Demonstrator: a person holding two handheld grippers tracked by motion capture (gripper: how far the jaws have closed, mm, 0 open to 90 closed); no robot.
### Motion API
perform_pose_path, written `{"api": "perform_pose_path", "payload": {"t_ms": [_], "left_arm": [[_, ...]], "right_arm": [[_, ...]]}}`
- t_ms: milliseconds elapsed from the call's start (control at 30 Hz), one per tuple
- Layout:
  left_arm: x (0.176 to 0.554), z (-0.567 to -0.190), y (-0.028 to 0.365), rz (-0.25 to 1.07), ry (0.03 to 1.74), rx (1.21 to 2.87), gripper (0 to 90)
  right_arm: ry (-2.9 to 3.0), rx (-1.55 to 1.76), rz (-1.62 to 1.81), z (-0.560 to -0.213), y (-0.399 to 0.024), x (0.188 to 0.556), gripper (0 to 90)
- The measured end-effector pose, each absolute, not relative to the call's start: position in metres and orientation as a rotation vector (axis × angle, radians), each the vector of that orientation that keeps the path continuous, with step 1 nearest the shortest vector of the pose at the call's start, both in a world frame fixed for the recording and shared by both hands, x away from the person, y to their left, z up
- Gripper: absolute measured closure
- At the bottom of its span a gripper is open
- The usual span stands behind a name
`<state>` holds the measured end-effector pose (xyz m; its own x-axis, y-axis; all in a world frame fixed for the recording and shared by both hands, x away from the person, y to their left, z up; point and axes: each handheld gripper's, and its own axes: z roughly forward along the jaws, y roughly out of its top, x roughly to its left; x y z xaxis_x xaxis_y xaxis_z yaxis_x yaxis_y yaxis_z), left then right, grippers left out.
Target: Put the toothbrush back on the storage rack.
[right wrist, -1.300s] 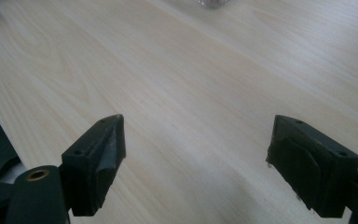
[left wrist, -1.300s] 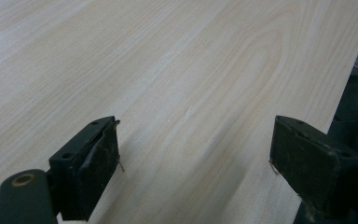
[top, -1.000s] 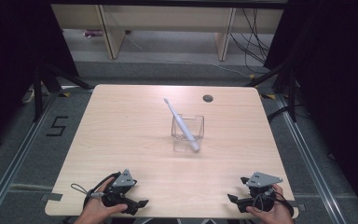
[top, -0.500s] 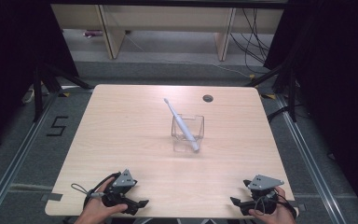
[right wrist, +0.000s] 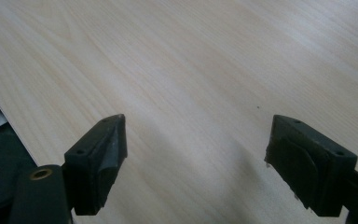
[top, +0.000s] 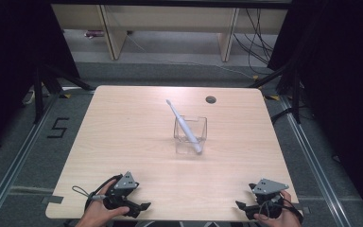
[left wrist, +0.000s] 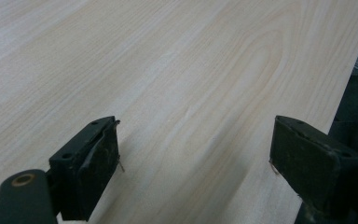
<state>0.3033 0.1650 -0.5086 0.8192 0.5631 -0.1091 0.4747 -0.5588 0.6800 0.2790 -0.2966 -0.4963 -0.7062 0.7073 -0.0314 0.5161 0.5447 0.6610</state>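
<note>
Resting at the worktop's [top: 123, 127] near edge, the left gripper [top: 139, 208] at 7 o'clock and right gripper [top: 243, 207] at 5 o'clock hold fingers spread wide, gripping nothing, while a white toothbrush [top: 184, 126] leans in a clear container [top: 190, 135] at centre.

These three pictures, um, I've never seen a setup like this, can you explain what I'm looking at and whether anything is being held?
A person sits at a wooden table, holding a two-jaw tool in each hand: the left gripper and the right gripper. The high view looks down from above. The other two pictures come from cameras riding on each gripper, looking along its black jaws at bare wood. Mid-table stands a clear box with a white toothbrush leaning in it. Both grippers are open and hold nothing.
</note>
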Motion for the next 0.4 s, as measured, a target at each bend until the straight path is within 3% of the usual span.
{"api": "perform_pose_path", "payload": {"t_ms": [400], "left_arm": [[0.3029, -0.5076, 0.1656, 0.148, 0.76, 2.251, 14.9]], "right_arm": [[2.467, 1.02, 0.945, -0.4966, -0.2993, 0.2791, 20.1]]}}
